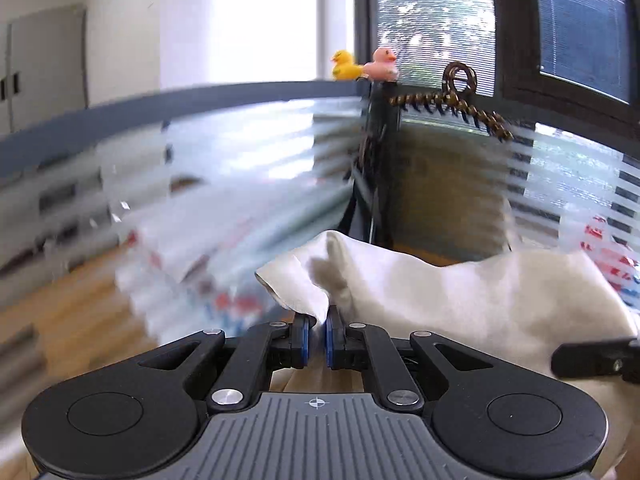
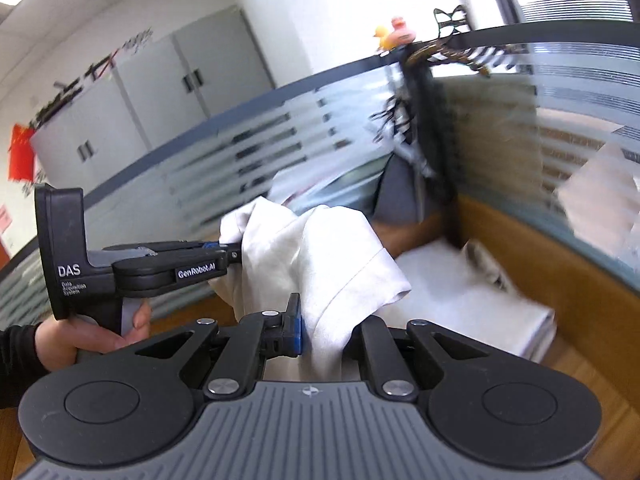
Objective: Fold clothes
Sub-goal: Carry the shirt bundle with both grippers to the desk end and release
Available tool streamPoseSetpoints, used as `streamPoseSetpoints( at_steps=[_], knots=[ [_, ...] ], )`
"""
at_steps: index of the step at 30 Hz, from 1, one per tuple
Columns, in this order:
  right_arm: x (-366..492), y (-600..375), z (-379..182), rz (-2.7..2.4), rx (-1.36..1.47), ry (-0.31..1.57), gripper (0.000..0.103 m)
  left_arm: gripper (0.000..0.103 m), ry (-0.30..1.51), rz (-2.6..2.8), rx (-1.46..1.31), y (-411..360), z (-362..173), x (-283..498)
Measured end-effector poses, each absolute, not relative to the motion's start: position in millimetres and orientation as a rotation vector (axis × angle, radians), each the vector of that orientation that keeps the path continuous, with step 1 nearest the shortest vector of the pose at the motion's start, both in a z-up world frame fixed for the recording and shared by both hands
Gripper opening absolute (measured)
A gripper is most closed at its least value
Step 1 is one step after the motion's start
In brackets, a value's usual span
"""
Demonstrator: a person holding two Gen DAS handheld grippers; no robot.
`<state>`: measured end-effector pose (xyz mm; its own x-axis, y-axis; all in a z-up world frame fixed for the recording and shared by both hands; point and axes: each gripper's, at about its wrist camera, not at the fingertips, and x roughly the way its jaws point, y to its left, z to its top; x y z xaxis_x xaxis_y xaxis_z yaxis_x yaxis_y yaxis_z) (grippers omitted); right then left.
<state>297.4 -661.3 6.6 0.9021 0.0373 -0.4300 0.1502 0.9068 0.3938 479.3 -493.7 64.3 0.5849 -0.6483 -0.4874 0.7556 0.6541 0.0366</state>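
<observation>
A white garment (image 1: pixel 460 300) hangs in the air between both grippers. My left gripper (image 1: pixel 317 334) is shut on a bunched edge of it, cloth pinched between the blue pads. In the right wrist view the left gripper (image 2: pixel 236 254) comes in from the left, clamped on the same white garment (image 2: pixel 320 264). My right gripper (image 2: pixel 320 332) is shut on a fold of the cloth, which drapes over and hides its right finger. A tip of the right gripper shows at the right edge of the left wrist view (image 1: pixel 596 356).
A stack of folded white cloth (image 2: pixel 460 292) lies on the wooden desk (image 2: pixel 580 320) near the corner. Frosted glass partitions (image 1: pixel 240 168) enclose the desk. Two rubber ducks (image 1: pixel 364 65) and a hanger (image 1: pixel 452 100) sit on the partition top. Grey cabinets (image 2: pixel 180 84) stand behind.
</observation>
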Motion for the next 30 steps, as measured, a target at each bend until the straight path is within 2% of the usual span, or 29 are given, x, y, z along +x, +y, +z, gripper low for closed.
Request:
streamPoseSetpoints(
  at_steps=[7,17,19,20,23,25,27,30],
  knots=[
    [334,-725,-26,-0.212,0.509,0.421,0.010,0.010,0.421,-0.917,0.308,-567,52,513],
    [355,-780,-89,-0.366,0.529,0.544,0.013,0.011,0.477,-1.010,0.447,-645,-16,533],
    [355,-780,-94,-0.386,0.508,0.569,0.017,0.014,0.506,-1.016,0.456,-654,-21,537],
    [355,-780,-96,-0.400,0.493,0.584,0.020,0.019,0.520,-1.018,0.461,-658,-24,539],
    [355,-775,-96,-0.465,0.428,0.627,0.041,0.021,0.568,-1.021,0.455,-658,-23,544],
    [351,-770,-92,-0.489,0.403,0.639,0.047,0.025,0.593,-1.027,0.444,-655,-20,546],
    [348,-764,-88,-0.499,0.394,0.646,0.054,0.045,0.598,-1.020,0.446,-644,-15,542],
    [343,-755,-81,-0.508,0.373,0.654,0.067,0.057,0.610,-1.002,0.450,-625,-6,534]
  ],
)
